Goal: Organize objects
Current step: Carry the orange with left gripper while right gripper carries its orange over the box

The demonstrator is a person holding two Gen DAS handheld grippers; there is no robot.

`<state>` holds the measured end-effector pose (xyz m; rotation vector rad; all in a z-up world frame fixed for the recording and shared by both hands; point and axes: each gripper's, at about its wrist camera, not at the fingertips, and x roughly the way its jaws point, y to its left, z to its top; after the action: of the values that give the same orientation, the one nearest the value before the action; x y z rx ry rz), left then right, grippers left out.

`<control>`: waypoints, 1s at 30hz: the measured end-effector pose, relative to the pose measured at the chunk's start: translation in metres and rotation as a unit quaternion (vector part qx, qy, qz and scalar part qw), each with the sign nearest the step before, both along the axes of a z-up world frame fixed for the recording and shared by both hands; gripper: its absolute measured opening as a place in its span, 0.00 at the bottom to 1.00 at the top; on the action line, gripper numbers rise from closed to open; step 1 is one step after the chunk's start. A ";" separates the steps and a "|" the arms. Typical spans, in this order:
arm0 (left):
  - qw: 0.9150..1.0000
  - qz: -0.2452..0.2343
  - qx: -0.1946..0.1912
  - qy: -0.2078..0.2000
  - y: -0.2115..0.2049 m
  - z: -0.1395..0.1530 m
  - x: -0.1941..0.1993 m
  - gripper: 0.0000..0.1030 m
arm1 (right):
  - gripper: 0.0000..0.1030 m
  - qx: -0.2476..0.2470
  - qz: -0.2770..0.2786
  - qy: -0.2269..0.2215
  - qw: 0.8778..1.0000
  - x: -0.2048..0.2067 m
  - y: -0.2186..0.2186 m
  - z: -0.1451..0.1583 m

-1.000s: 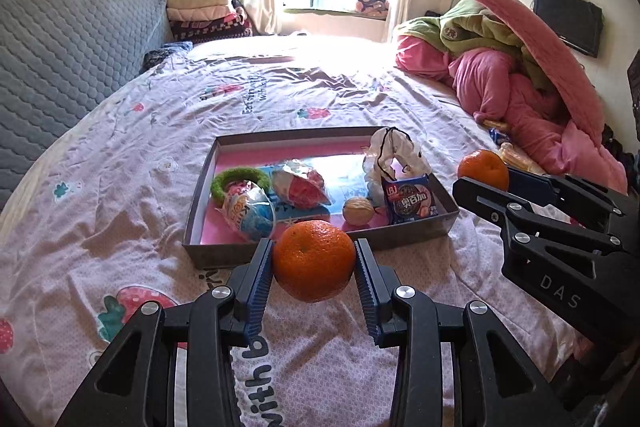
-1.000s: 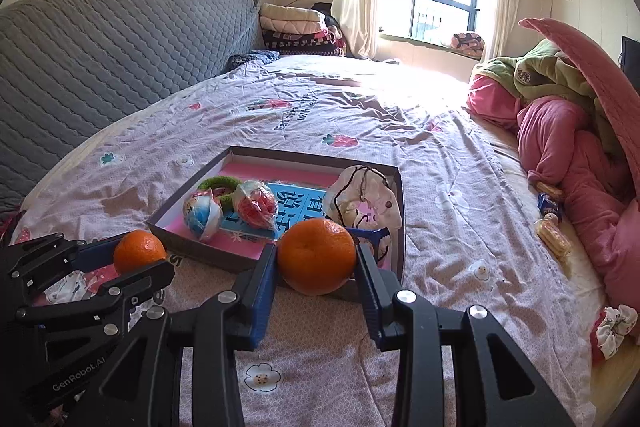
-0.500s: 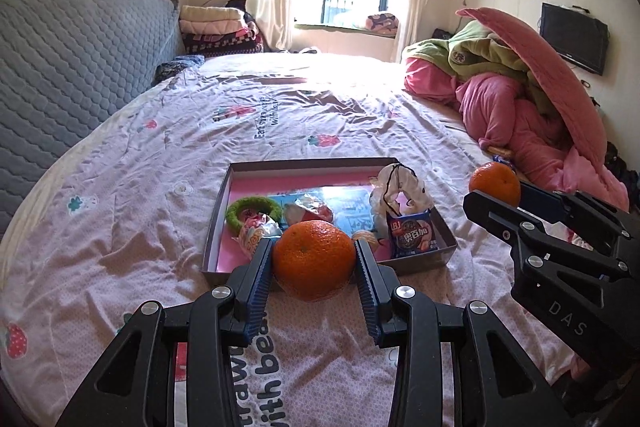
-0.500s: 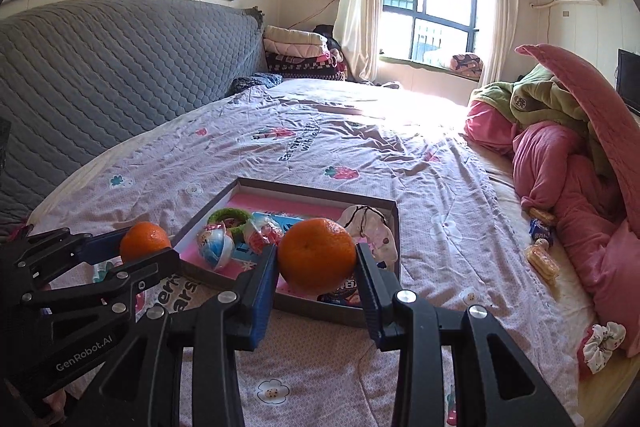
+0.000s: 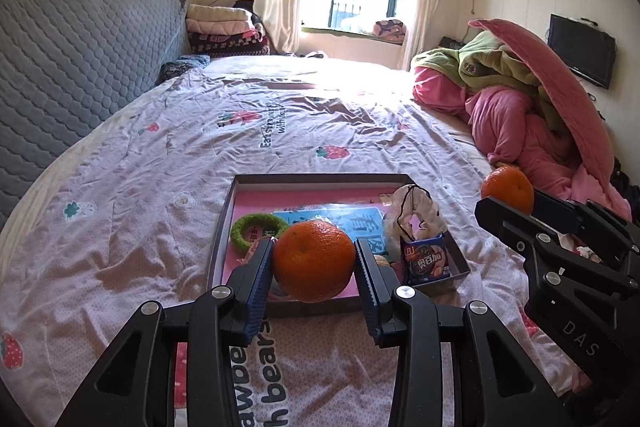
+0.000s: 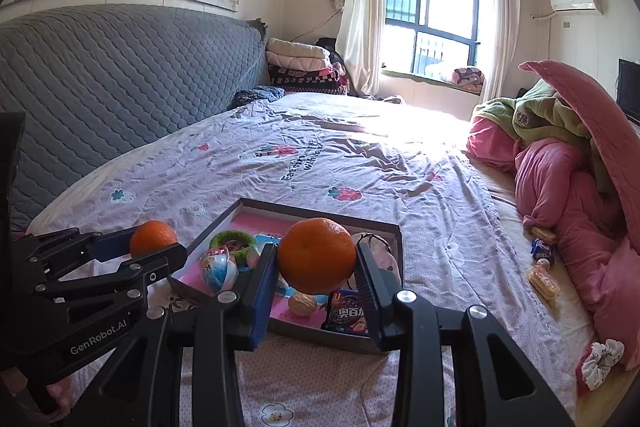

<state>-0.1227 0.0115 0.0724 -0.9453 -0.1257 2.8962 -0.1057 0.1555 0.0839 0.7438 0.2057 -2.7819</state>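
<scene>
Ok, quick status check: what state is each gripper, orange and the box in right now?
Left gripper: shut on an orange, held above the bed.
Left orange: clamped between both pads.
Right gripper: shut on an orange.
Right orange: clamped between both pads.
Box: open, lidless, holding the green ring and snack packet.

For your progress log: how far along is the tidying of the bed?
Done: the tray already holds the green ring and snack packet. In hand: left gripper and right gripper each clamp an orange. Left: both oranges, plus packets beside the pink bedding.
</scene>
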 end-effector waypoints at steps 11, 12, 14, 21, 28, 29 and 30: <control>1.000 -0.004 0.011 -0.024 0.001 -0.025 -0.042 0.40 | 0.37 0.014 -0.009 -0.033 0.999 -0.036 -0.004 -0.031; 1.000 -0.004 0.013 -0.025 0.001 -0.029 -0.045 0.40 | 0.37 0.017 -0.009 -0.038 0.999 -0.038 -0.004 -0.035; 0.999 -0.007 0.013 -0.032 0.001 -0.037 -0.051 0.40 | 0.37 0.020 -0.009 -0.046 0.999 -0.042 -0.005 -0.044; 0.998 -0.016 0.011 -0.054 0.006 -0.063 -0.073 0.40 | 0.37 0.029 -0.001 -0.076 0.997 -0.055 -0.008 -0.075; 0.997 -0.024 0.002 -0.073 0.013 -0.085 -0.089 0.40 | 0.37 0.044 0.005 -0.100 0.994 -0.068 -0.010 -0.101; 0.997 -0.026 0.002 -0.076 0.015 -0.087 -0.091 0.40 | 0.37 0.045 0.006 -0.102 0.994 -0.070 -0.009 -0.103; 0.997 -0.028 0.001 -0.077 0.015 -0.089 -0.093 0.40 | 0.37 0.046 0.007 -0.106 0.993 -0.071 -0.009 -0.106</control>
<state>-0.2157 0.0267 -0.0170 -1.1519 -0.1116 2.7688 -0.1770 0.1460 -0.0223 1.0476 0.2980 -2.6698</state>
